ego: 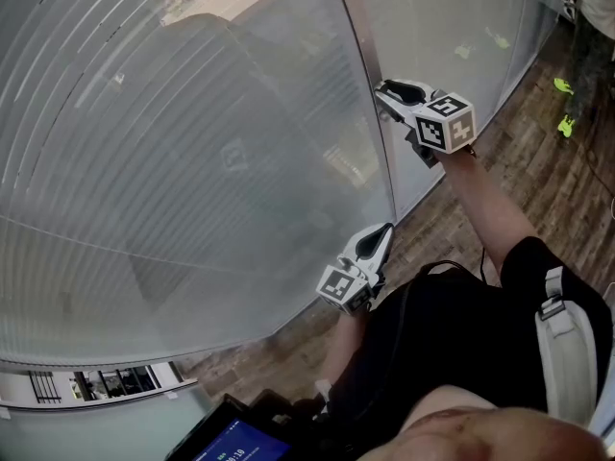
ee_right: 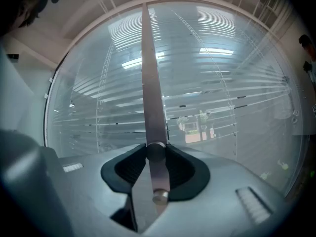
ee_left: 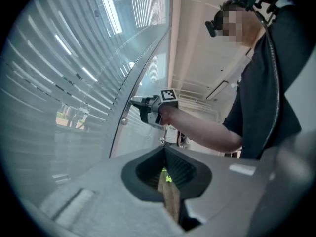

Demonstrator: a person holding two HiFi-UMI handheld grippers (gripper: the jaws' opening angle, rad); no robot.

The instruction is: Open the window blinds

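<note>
The window blinds (ego: 183, 171) hang behind glass, their horizontal slats tilted and the street showing faintly through. A metal window post (ego: 373, 104) divides the panes. My right gripper (ego: 386, 90) points level at this post and is shut on a small round knob (ee_right: 155, 151) on it. A second knob (ee_right: 159, 196) sits just below on the same post (ee_right: 150, 83). My left gripper (ego: 386, 229) hangs lower, near the glass, jaws almost together with nothing between them. In the left gripper view the right gripper (ee_left: 134, 101) shows at the post.
A wooden floor (ego: 538, 181) runs along the window's foot. Another person in bright yellow shoes (ego: 565, 123) stands at the far right. A lit screen (ego: 231, 442) sits at the bottom edge, near my body.
</note>
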